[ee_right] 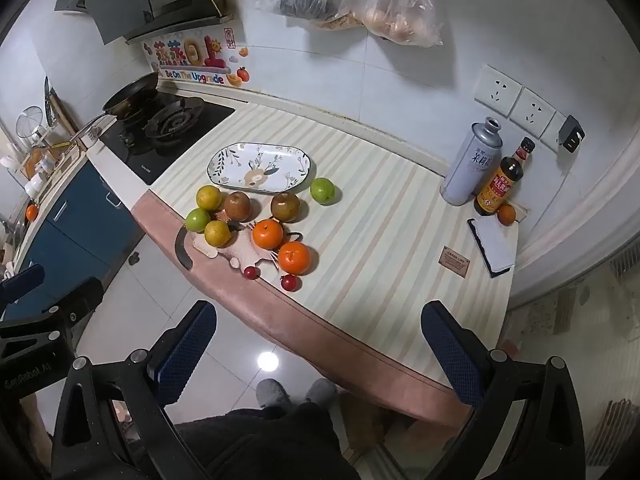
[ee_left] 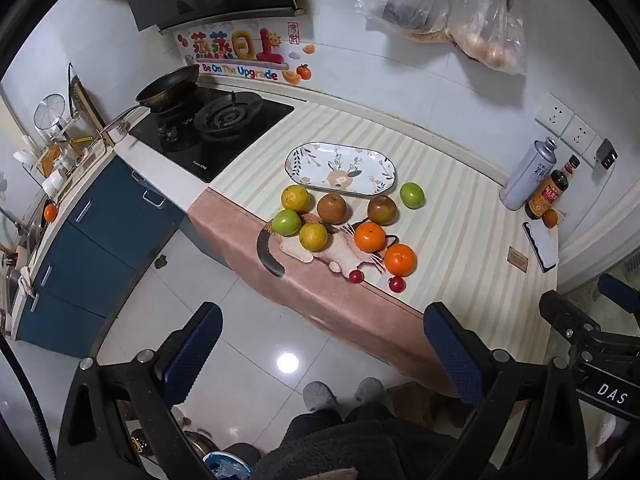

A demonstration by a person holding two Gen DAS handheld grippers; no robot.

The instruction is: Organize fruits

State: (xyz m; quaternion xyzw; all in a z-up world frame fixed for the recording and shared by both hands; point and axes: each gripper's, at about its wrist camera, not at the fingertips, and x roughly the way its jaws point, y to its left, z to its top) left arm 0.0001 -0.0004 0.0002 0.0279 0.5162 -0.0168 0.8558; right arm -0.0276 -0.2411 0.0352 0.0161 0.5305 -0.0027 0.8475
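We've got both tongs hanging released and empty, left gripper (ee_left: pixel 322 354) and right gripper (ee_right: pixel 320 350), well back from the counter. The fruits sit loose just in front of the oval plate (ee_right: pixel 224 158), which is bare. Tangerines (ee_right: pixel 294 257) look soft-skinned and round (they'll roll), so grip across the middle, gently. The wall bags' (ee_right: pixel 394 8) contents are hard to make out.

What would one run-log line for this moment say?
phase: start | left gripper: open, empty | right gripper: open, empty | fruits: on counter beside plate | plate: empty
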